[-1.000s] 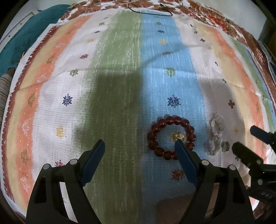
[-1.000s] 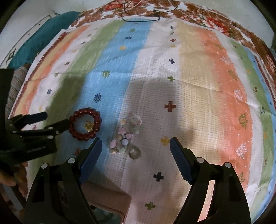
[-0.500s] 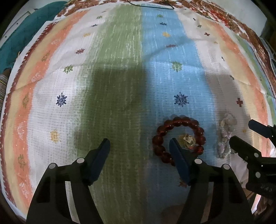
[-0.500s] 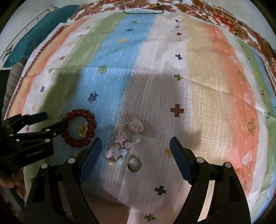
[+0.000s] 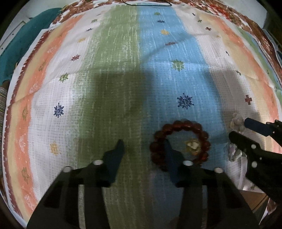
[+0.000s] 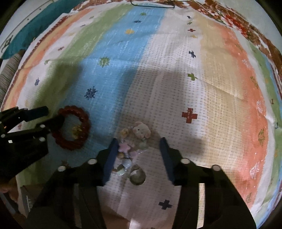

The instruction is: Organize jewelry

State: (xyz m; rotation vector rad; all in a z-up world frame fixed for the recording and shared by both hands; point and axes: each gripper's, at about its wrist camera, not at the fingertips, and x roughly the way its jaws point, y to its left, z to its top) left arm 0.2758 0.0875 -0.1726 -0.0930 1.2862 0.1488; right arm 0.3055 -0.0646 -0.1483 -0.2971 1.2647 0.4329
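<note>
Striped woven cloth (image 5: 123,88) across both views, in bands of green, blue, white, peach and orange, dotted with small snowflake and cross motifs. Dark red bead bracelet (image 5: 179,141) at lower centre-right of the left wrist view, lying flat on the blue band, ringed around a small gold charm (image 5: 193,147). Left gripper (image 5: 143,153) low over the cloth, jaws parted to a middling gap and holding nothing; one blue-padded finger tip over the green band, the other overlapping the bracelet's left arc, seemingly poking into the ring, though contact hard to judge through the blur. Same bracelet (image 6: 73,127) at mid-left of the right wrist view, with the left gripper (image 6: 52,117) reaching in from the left edge, its lower finger across the ring's left side.

Pastel charm bracelet (image 6: 130,149) bunched in a loose heap at lower centre of the right wrist view, on the white band: a small pink animal figure (image 6: 141,131) at its upper end, a pink star bead (image 6: 124,147) in the middle, a clear round bead (image 6: 137,176) at the bottom. Right gripper (image 6: 138,155) straddling that heap, jaws partly open, nothing pinched between them; left finger just beside the beads, right finger apart from them. Right gripper (image 5: 246,130) also at the right edge of the left wrist view, over the same pastel heap (image 5: 237,121).

Teal fabric (image 6: 30,30) at upper left, thin black cord (image 6: 153,5) along the top edge.
</note>
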